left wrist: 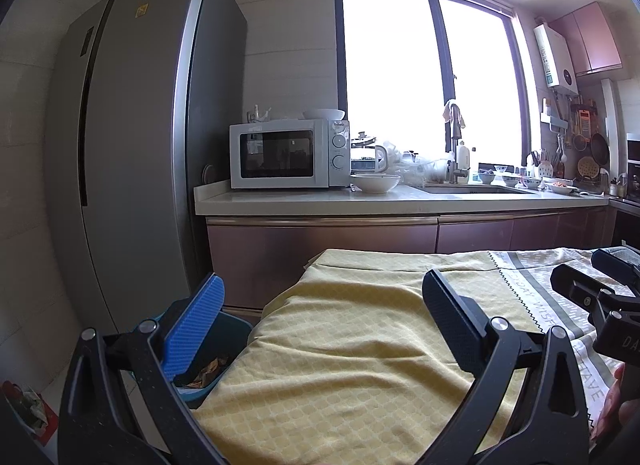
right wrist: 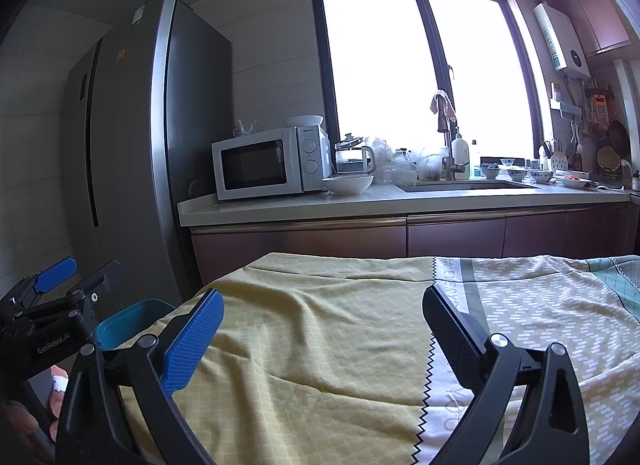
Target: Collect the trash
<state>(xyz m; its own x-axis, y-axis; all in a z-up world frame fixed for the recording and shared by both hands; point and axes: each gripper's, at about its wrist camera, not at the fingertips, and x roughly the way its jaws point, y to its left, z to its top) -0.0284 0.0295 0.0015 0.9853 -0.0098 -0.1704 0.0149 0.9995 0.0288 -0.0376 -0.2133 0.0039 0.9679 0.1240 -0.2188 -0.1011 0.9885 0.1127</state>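
Note:
A teal trash bin (left wrist: 216, 365) stands on the floor at the table's left edge, with scraps of trash inside; its rim also shows in the right wrist view (right wrist: 128, 323). My left gripper (left wrist: 320, 317) is open and empty, held above the yellow tablecloth (left wrist: 340, 365) beside the bin. My right gripper (right wrist: 320, 329) is open and empty over the same cloth (right wrist: 312, 345), to the right of the left one. No loose trash shows on the cloth. The right gripper's body appears at the left wrist view's right edge.
A tall grey fridge (left wrist: 132, 145) stands at the left. A counter (left wrist: 360, 201) behind the table holds a white microwave (left wrist: 288, 153), a white bowl (left wrist: 376, 183), a kettle, a sink and dishes. A red bag (left wrist: 28, 409) lies on the floor at left.

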